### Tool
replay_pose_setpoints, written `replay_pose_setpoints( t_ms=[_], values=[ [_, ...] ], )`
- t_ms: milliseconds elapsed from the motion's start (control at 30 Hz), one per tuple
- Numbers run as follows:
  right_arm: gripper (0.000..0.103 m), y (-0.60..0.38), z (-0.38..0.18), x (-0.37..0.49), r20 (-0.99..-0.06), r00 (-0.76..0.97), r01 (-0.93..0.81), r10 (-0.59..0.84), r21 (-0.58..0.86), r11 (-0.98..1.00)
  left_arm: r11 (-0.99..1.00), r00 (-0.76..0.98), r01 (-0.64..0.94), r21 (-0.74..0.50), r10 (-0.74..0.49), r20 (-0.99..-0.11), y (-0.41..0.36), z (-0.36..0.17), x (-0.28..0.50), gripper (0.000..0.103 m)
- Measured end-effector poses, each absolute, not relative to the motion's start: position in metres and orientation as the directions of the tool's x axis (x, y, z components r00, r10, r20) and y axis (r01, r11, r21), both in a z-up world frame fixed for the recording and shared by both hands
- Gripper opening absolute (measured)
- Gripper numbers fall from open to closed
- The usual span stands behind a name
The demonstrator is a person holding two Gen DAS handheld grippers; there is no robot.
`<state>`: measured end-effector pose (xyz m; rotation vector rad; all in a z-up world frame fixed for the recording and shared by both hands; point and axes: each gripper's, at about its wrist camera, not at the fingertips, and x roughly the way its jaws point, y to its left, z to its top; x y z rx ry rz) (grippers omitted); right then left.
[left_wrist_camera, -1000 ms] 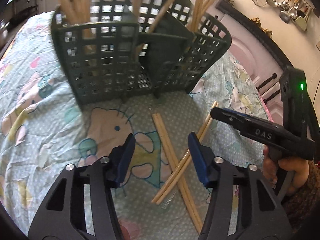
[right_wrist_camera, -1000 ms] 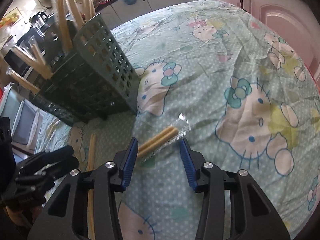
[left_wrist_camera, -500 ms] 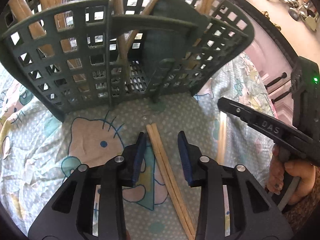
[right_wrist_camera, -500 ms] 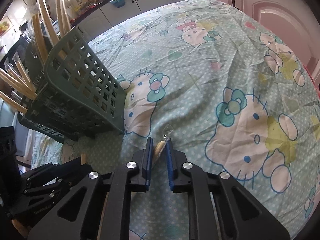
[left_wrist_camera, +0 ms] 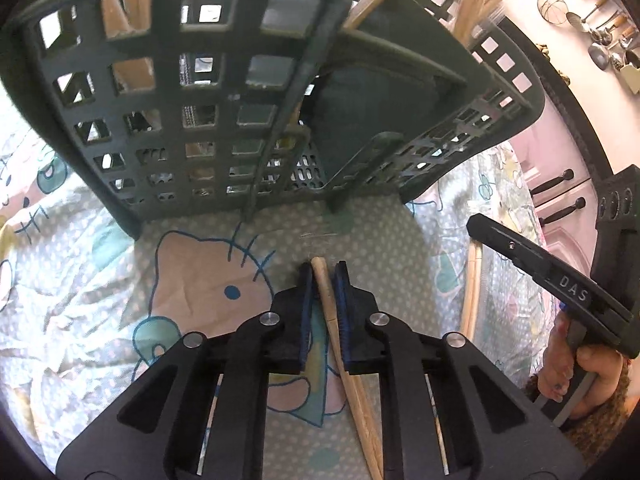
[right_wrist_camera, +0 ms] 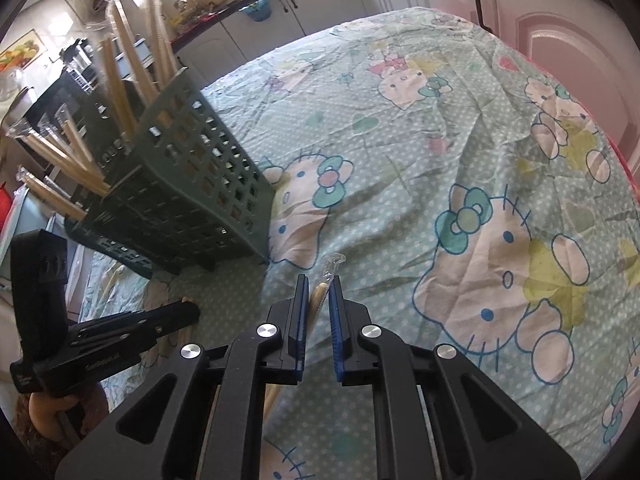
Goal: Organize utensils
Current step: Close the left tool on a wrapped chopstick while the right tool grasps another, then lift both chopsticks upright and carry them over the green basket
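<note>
A dark green slotted utensil basket (left_wrist_camera: 224,92) stands on the table just beyond my left gripper (left_wrist_camera: 323,276); it also shows in the right wrist view (right_wrist_camera: 192,184), holding several wrapped wooden chopstick pairs (right_wrist_camera: 120,76). My left gripper is shut on a wooden chopstick pair (left_wrist_camera: 332,320) that runs back under it. My right gripper (right_wrist_camera: 319,285) is shut on another chopstick pair in clear wrap (right_wrist_camera: 320,292), its wrapper tip sticking out ahead. The right gripper's body (left_wrist_camera: 560,280) shows at the right of the left view.
A Hello Kitty tablecloth (right_wrist_camera: 460,160) covers the table. Another chopstick pair (left_wrist_camera: 470,292) lies on the cloth right of my left gripper. Pink cabinet doors (right_wrist_camera: 560,40) stand past the table's far edge. Kitchen tools (left_wrist_camera: 600,28) hang on the wall.
Both grippers moved forward and closed on chopstick pairs. The left one came much nearer the basket; the right one's jaws narrowed onto the wrapped pair.
</note>
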<state>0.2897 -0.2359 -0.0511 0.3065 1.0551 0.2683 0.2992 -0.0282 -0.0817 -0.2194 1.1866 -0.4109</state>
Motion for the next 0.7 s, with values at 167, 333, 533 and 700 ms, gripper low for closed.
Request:
replay_pose_setpoints(
  t_ms=[167,333,533,700],
  values=[
    [0.01,-0.227,-0.042,0.281,-0.796,0.481,-0.117,0.368,0.357,0.927,0.901,0.323,0.193,-0.388,-0.432,-0.842,-0.017,-0.081,0.292,0.005],
    [0.01,-0.217,-0.031,0.276,-0.782,0.5,-0.172,0.371,0.33,0.928,0.91,0.363,0.21,-0.357,-0.412,-0.836,-0.015,-0.075,0.28,0.005],
    [0.009,-0.203,-0.016,0.266,-0.767,0.528,-0.234,0.365,0.282,0.931,0.912,0.409,0.197,-0.359,-0.41,-0.816,0.001,-0.063,0.271,0.004],
    [0.008,-0.191,-0.004,0.259,-0.751,0.541,-0.282,0.378,0.261,0.923,0.914,0.452,0.199,-0.355,-0.407,-0.794,0.011,-0.045,0.261,0.003]
  ],
)
